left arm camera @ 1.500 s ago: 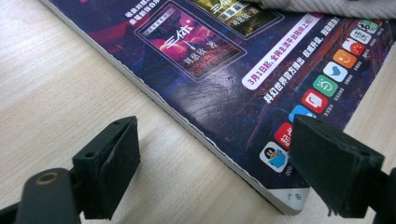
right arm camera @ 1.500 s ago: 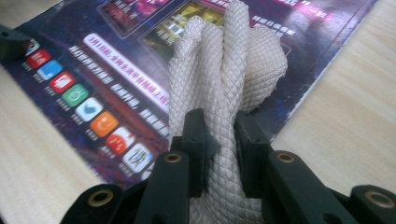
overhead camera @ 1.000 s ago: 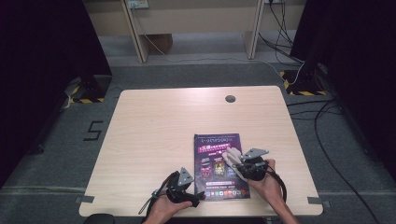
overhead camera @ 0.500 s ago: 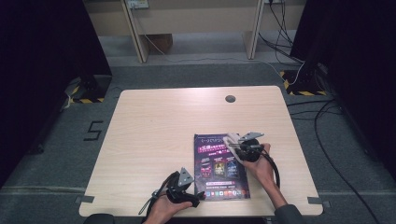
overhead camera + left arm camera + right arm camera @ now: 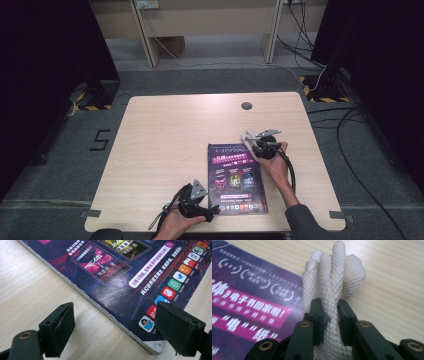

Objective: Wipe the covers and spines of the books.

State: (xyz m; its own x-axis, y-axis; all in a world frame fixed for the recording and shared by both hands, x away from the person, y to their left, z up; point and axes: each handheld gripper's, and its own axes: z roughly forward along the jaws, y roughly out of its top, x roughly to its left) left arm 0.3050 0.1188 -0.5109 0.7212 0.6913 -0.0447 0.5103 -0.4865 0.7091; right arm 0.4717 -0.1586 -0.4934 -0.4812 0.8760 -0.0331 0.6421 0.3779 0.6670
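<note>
Magazine (image 5: pixel 237 178) lies flat on the wooden table (image 5: pixel 165 140), dark purple cover up, toward the near right part of the top. Right gripper (image 5: pixel 248 142) sits at the magazine's far right corner, jaws pinching a bunched cream cloth (image 5: pixel 332 285) (waffle-textured, folded into thick ridges); the cloth stands up between the pads and overlaps the cover's edge. Left gripper (image 5: pixel 212 209) rests at the near left corner of the magazine, jaws spread wide, one on either side of the corner, pads not touching it. Small dark round hole (image 5: pixel 246 105) in the table's far edge area.
</note>
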